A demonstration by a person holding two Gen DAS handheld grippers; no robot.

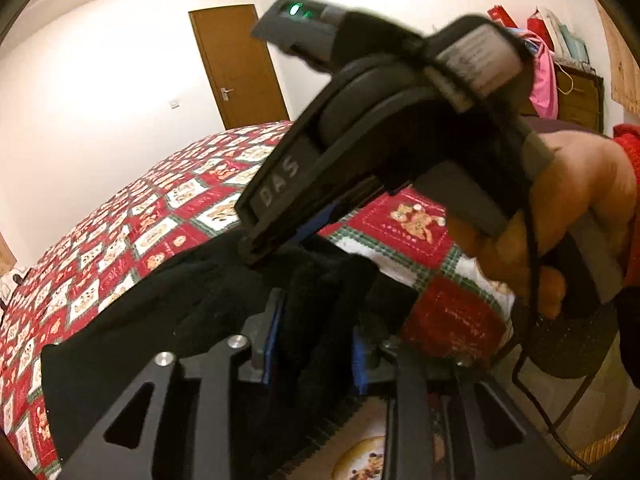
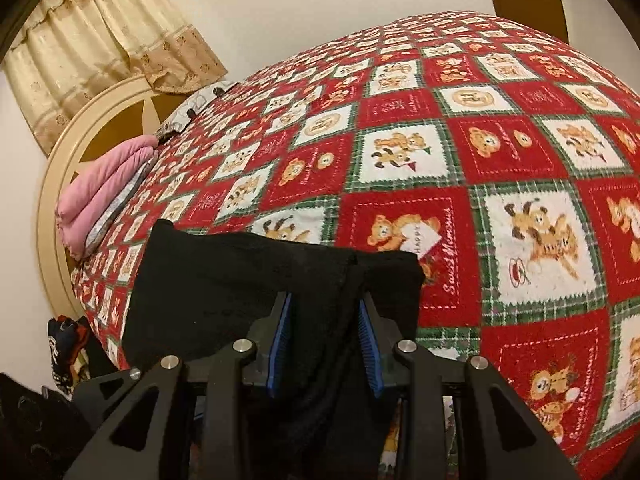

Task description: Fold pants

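Black pants [image 2: 240, 280] lie bunched on the bed [image 2: 500, 140], at its near edge. Left claw [image 1: 316, 340]: fingers partly apart, a thick fold of pants between the blue pads. Right claw [image 2: 326, 344]: same, pants cloth between its pads. In the left view, right claw sits just above the pants.

"DAS" in pale letters on the black finger of the right claw [image 1: 276, 216], at about 12 o'clock in the left wrist view. "HAPPY" on a card and "Sweet Memories" in white script on a red square of the bedspread [image 2: 404, 236], right wrist view centre. Sticker on claw body too blurred to read.
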